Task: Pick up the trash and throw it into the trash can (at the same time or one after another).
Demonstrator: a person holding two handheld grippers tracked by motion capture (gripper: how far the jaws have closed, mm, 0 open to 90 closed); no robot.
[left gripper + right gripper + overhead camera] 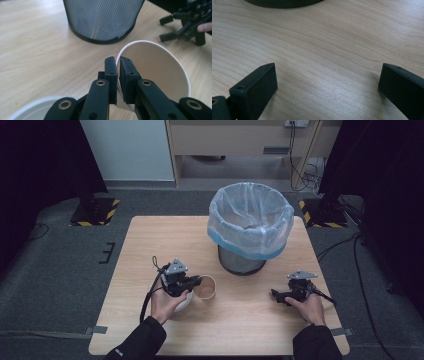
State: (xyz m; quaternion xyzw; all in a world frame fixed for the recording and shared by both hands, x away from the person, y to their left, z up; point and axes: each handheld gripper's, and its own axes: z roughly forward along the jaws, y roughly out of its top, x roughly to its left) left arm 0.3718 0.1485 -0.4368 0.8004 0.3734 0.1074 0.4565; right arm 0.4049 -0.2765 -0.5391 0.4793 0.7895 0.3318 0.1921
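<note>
The paper cup (155,72) is smooth and round, brown outside and pale inside. It lies tilted near the front left of the wooden table (250,320), its mouth toward the black mesh bin (242,260) — long axis nearly level. The left gripper (118,75) pinches its thin rim; the right gripper (327,85) stands wide over bare wood.
</note>
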